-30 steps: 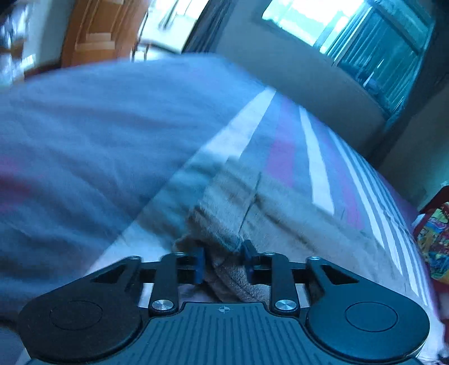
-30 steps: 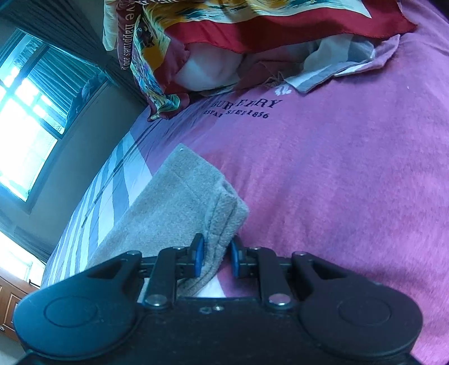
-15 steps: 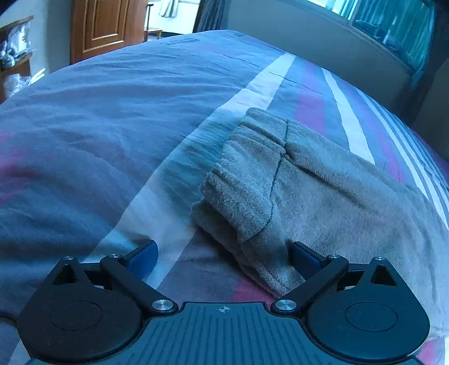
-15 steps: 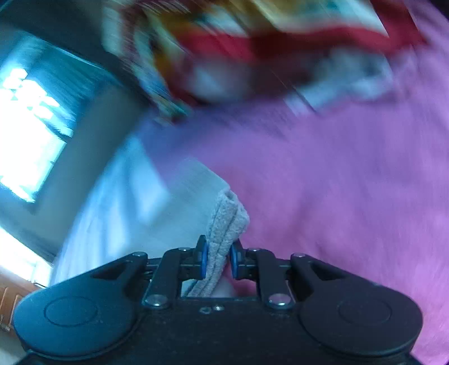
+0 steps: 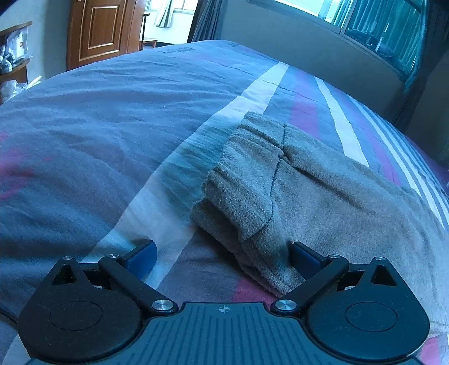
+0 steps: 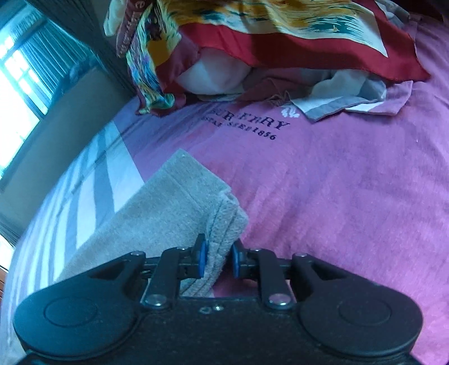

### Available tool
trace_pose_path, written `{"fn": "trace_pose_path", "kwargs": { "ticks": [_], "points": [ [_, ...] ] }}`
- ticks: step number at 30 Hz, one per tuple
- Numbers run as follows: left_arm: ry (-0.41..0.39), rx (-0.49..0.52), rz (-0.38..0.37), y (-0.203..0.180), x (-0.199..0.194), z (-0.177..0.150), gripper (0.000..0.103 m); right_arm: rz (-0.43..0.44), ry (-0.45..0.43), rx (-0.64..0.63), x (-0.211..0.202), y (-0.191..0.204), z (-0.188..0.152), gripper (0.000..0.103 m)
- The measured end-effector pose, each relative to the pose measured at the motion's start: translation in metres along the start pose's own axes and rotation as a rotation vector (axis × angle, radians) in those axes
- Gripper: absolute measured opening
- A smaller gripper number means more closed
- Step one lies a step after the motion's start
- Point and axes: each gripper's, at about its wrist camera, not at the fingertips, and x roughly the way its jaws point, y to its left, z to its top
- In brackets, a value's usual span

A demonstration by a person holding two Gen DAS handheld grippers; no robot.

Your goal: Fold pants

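Note:
Grey fleece pants (image 5: 322, 191) lie folded lengthwise on the striped bedcover (image 5: 112, 126). Their elastic waistband end sits just ahead of my left gripper (image 5: 223, 254), which stands wide open. Its right pad rests on the cloth and its left pad on the white stripe. In the right wrist view, my right gripper (image 6: 217, 259) is shut on the stacked hem edge of the pants (image 6: 168, 213). Its jaws are opening a little, with the cloth still between the pads and its corner raised off the pink sheet (image 6: 350, 210).
A pillow under a red and yellow patterned cloth (image 6: 252, 36), with crumpled fabric beside it, lies at the bed's head. A dark headboard-like panel and curtained window (image 5: 393, 25) run along the far side. A wooden door (image 5: 101, 28) and a shelf stand beyond the bed's foot.
My left gripper has let go of the waistband and opened wide, and the cloth has dropped flat on the bed. My right gripper keeps the hem and has shifted slightly.

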Motion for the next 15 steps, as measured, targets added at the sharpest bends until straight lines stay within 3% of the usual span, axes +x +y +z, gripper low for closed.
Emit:
{"fn": "trace_pose_path", "kwargs": {
  "ticks": [4, 15],
  "points": [
    [-0.009, 0.008, -0.01, 0.0017, -0.0009, -0.0014, 0.1, -0.033, 0.017, 0.0, 0.0047, 0.0036, 0.0015, 0.017],
    [-0.021, 0.017, -0.031, 0.0054, -0.0041, -0.0042, 0.1, -0.015, 0.036, 0.085, 0.0065, -0.0044, 0.0028, 0.021]
  ]
}}
